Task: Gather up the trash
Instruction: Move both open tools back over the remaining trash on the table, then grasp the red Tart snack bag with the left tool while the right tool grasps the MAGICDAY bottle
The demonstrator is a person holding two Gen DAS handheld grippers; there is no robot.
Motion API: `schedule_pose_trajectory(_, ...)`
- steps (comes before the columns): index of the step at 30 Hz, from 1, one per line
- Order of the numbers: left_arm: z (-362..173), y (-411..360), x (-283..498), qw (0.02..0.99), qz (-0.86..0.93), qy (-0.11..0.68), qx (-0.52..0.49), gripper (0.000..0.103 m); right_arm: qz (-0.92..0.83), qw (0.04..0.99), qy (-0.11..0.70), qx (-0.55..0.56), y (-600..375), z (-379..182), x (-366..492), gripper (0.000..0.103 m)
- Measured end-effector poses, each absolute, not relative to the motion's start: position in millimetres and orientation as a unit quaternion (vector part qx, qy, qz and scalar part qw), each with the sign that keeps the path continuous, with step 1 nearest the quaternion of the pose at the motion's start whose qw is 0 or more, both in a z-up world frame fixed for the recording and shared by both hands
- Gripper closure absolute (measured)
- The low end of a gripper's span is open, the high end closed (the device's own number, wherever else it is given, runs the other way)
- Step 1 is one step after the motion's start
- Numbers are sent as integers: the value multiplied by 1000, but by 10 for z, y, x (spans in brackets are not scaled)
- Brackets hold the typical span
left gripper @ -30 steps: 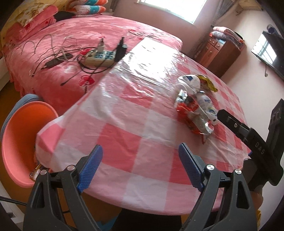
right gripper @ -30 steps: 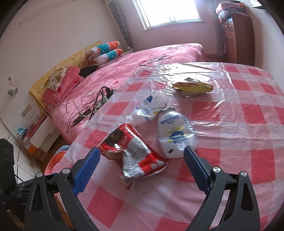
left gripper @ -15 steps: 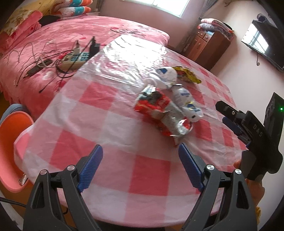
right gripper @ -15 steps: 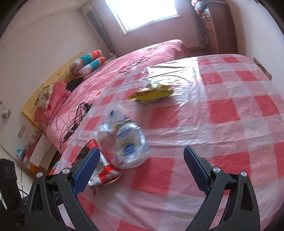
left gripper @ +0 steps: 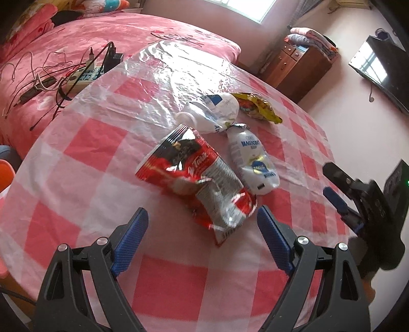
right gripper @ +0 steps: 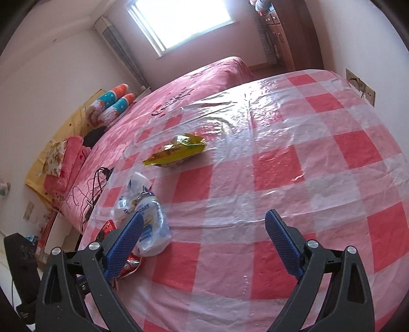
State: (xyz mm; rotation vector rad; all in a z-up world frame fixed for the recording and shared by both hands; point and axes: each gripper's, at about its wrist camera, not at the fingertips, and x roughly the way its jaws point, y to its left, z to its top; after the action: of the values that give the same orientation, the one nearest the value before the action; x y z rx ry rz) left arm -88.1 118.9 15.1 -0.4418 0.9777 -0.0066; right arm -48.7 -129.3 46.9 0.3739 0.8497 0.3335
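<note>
Jaws on both grippers are standing released, nothing between them. The left gripper (left gripper: 202, 240) is hanging just short of the red wrapper (left gripper: 196, 178) lying on the worktop (left gripper: 84, 163), its long axis running away from the jaws. The right gripper (right gripper: 204, 240) is facing bare cloth, farther off. Beyond are lying a white pouch (left gripper: 251, 163), white bag (left gripper: 212, 112) and yellow packet (left gripper: 255, 107).

Pink bed (right gripper: 204, 76), bright window (right gripper: 184, 20)

Light: daylight from window (right gripper: 182, 23), blown out
Glare: sheen on plastic table cover (left gripper: 179, 66), far edge
Edges: fisheye bending, dark corners
</note>
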Motion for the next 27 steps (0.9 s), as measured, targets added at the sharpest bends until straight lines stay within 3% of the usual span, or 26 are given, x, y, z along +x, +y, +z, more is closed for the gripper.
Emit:
schedule_pose_trajectory(22, 129, 1094, -496, 882, 35, 439, -165, 16, 192, 873, 423, 150, -1012, 344, -437, 8)
schedule_pose_trajectory(24, 127, 1115, -473, 884, 42, 437, -162, 18, 196, 871, 425, 147, -984, 330, -436, 8)
schedule_pose_trajectory(27, 122, 1134, -448, 886, 56, 435, -150, 30, 200, 870, 429, 138, -919, 311, -437, 8)
